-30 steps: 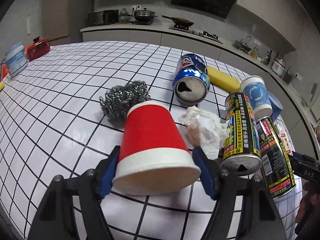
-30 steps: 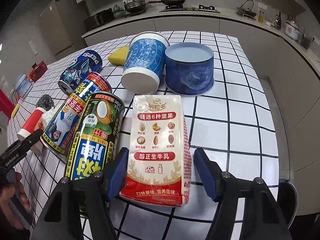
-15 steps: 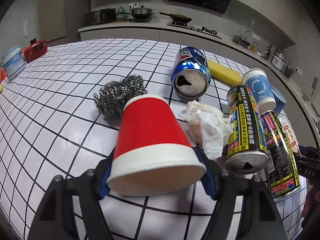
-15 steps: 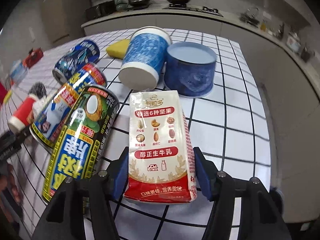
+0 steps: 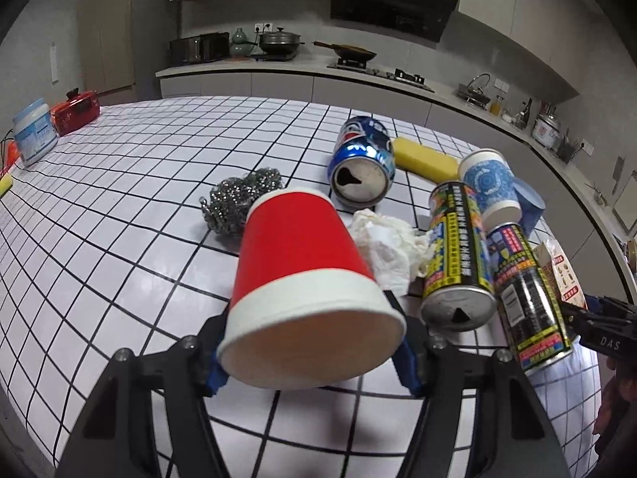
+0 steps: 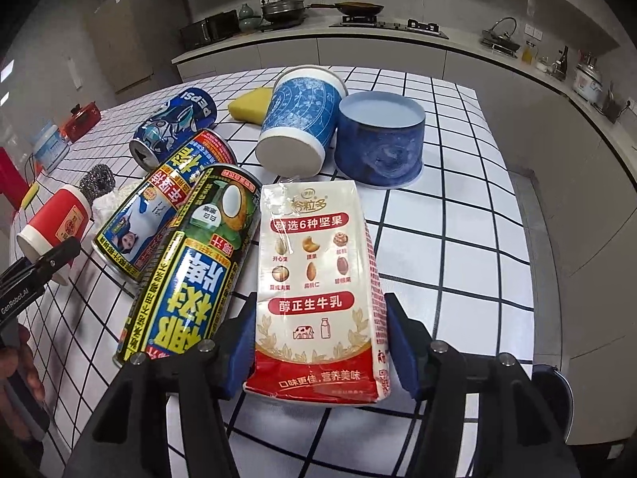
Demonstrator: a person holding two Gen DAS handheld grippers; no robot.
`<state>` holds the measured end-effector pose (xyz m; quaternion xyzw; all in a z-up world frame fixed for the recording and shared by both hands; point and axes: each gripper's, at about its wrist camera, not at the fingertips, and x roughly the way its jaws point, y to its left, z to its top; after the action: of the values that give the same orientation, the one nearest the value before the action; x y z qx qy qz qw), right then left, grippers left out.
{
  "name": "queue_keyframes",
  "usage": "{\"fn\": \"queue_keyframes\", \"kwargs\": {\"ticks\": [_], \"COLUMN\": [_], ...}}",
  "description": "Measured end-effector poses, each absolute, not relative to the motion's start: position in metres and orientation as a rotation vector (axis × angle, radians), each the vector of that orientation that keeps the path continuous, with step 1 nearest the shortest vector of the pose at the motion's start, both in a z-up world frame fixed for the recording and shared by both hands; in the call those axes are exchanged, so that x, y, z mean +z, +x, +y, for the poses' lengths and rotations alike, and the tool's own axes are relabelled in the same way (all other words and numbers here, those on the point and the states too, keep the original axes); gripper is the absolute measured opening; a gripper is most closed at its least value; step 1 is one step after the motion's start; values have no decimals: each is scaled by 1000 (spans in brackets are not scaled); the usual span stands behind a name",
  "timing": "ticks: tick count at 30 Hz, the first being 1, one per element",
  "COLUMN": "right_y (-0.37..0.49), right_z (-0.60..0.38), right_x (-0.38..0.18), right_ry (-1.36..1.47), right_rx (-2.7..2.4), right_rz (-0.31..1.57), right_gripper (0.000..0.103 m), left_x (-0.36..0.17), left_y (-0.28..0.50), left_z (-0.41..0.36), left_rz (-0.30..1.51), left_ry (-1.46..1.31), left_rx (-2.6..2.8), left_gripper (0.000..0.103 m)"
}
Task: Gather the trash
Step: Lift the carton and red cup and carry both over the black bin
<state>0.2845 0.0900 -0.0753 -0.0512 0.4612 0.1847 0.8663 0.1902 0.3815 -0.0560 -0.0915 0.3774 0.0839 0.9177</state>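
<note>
A red paper cup (image 5: 302, 263) with a white rim lies mouth toward me between the blue pads of my left gripper (image 5: 310, 354). The jaws are closing and the pads press its rim; it is tipped up off the tiled table (image 5: 119, 183). In the right wrist view a red-and-white milk carton (image 6: 318, 279) lies flat, with my right gripper (image 6: 320, 346) shut on its lower sides. The same red paper cup (image 6: 55, 223) shows at the far left there.
Crumpled tissue (image 5: 390, 247), a steel scourer (image 5: 239, 199), a Pepsi can (image 5: 362, 163), a yellow sponge (image 5: 426, 159), two black-and-yellow cans (image 5: 454, 255) and a blue paper cup (image 5: 491, 183) lie close together. A blue round tin (image 6: 382, 147) stands behind the carton. The table's edge runs along the right.
The left jaws have come in onto the red cup, and its mouth has tipped up toward the camera. The right jaws have narrowed onto the carton.
</note>
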Motion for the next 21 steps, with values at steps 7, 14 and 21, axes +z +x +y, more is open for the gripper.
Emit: {"fn": "queue_keyframes", "kwargs": {"ticks": [7,14,21], "right_y": [271,256,243], "right_z": [73,47,16], "right_x": [-62,-50,-43], "right_ry": [-98,-81,-66], "right_rx": [393,399,401], "right_rz": [940,916,902], "right_gripper": [61,61,61], "left_x": [-43,-30,-22], "left_y": [177,166,157], "left_z": [357,326,293], "left_rz": [749,723,713], "left_ry": [-176,-154,-137], "left_rx": [156,135,120], "left_gripper": [66,66,66]}}
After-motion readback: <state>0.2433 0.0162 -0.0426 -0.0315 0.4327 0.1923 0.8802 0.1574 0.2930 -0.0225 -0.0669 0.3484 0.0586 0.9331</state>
